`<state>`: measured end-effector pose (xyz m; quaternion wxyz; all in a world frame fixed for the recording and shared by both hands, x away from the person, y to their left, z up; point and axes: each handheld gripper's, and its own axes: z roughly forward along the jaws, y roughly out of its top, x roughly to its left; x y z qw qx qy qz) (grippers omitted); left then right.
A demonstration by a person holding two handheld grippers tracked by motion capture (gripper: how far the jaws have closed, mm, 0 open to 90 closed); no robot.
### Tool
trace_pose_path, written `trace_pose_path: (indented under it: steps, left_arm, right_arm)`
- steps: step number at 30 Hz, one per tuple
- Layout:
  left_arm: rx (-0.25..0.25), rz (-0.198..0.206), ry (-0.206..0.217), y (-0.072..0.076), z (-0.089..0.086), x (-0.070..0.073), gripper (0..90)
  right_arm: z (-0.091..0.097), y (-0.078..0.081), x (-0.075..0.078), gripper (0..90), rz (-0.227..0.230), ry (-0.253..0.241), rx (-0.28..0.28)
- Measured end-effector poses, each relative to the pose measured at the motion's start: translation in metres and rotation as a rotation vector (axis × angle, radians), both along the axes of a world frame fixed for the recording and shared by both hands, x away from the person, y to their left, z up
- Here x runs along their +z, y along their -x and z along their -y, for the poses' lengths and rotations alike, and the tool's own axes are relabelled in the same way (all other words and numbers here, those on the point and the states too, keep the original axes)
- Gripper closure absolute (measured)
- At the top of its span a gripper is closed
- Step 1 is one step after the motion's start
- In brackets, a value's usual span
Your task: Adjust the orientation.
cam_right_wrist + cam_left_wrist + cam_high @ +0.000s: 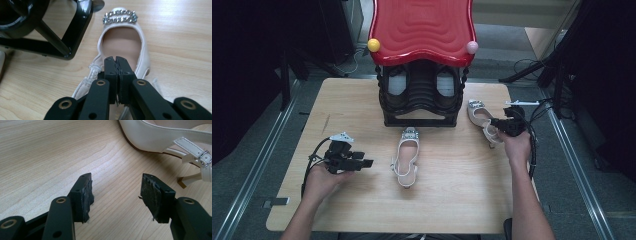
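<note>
White slingback shoe (pixel 125 45), silver chain trim, upright; right tool (pixel 117 66) clenched over heel; left tool (pixel 117 195) released

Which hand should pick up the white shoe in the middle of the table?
Left, most likely. The left gripper is open with nothing between its jaws and points at the middle shoe. The right gripper is shut at the other shoe by the black rack.
</note>
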<state>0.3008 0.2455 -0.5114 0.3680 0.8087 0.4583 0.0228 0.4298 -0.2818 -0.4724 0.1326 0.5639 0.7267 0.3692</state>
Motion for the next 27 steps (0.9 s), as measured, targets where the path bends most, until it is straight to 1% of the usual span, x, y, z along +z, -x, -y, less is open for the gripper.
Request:
trace_pose_path:
  steps: [1, 2, 5, 7, 8, 11, 14, 17, 22, 23, 27]
  left_arm:
    - [-0.001, 0.0, 0.0, 0.0, 0.0, 0.0, 43.2]
    - [-0.002, -0.001, 0.0, 0.0, 0.0, 0.0, 43.2]
    - [-0.004, -0.005, -0.001, 0.0, 0.001, 0.0, 43.2]
    - [-0.003, -0.004, -0.004, 0.0, 0.001, -0.001, 43.2]
    - [-0.004, -0.005, -0.006, 0.0, 0.001, -0.001, 43.2]
    - [-0.004, -0.002, -0.007, 0.001, 0.001, -0.001, 43.2]
    - [-0.001, -0.002, -0.01, 0.002, 0.0, 0.0, 43.2]
    - [0.004, -0.004, -0.007, 0.003, -0.001, -0.001, 43.1]
    - [0.015, -0.004, -0.004, 0.006, -0.004, -0.001, 43.0]
    - [0.015, -0.005, -0.006, 0.007, -0.005, -0.001, 43.0]
    - [0.023, -0.003, -0.005, 0.009, -0.007, -0.001, 43.0]
  right_arm:
    - [0.002, 0.0, 0.002, 88.0, 0.009, 0.001, 0.002]
    - [0.003, 0.001, 0.004, 86.9, 0.018, 0.004, -0.008]
    - [0.007, 0.002, 0.014, 85.1, 0.061, -0.036, -0.016]
    - [0.007, 0.003, 0.018, 83.9, 0.085, -0.045, -0.009]
    - [0.006, 0.002, 0.019, 83.3, 0.086, -0.047, -0.005]
    - [0.001, 0.0, 0.016, 81.6, 0.076, -0.043, 0.008]
    - [-0.005, -0.003, 0.011, 80.1, 0.05, -0.032, 0.017]
    - [-0.009, -0.007, 0.006, 79.5, 0.05, -0.026, 0.025]
    - [-0.013, -0.012, 0.001, 78.4, 0.034, -0.038, 0.033]
    - [-0.014, -0.012, 0.001, 78.3, 0.033, -0.035, 0.04]
    - [-0.02, -0.016, -0.004, 76.7, 0.004, -0.025, 0.052]
